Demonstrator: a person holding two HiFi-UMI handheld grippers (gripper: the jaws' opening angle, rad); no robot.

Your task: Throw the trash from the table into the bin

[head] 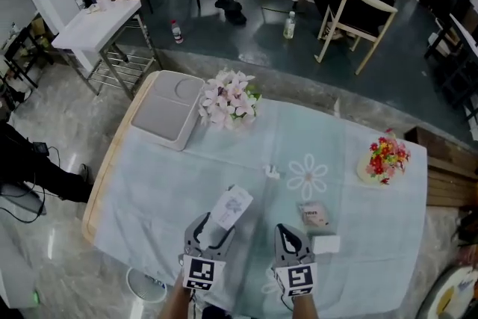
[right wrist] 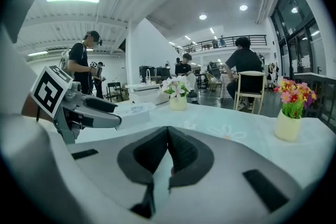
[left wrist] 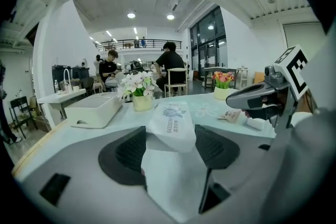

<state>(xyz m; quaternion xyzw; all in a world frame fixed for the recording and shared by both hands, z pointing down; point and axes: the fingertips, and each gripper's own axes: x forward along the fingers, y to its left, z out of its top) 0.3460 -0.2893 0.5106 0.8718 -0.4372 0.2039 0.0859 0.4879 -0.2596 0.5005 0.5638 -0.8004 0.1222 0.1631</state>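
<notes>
Right now the left gripper (head: 213, 229) has its jaws clamped on a soft white tissue packet with grey print (left wrist: 172, 124), holding it over the pale blue cloth-covered tabletop (head: 224, 160). Beside it, the right gripper (right wrist: 168, 150) has its jaws pressed together with nothing between them. A small crumpled pinkish wrapper (head: 314, 215) and a white scrap (head: 326, 243) lie on the cloth, just beside the right gripper.

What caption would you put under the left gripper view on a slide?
Left gripper clamps a white tissue packet over the pale blue tablecloth, white flowers beyond.
</notes>
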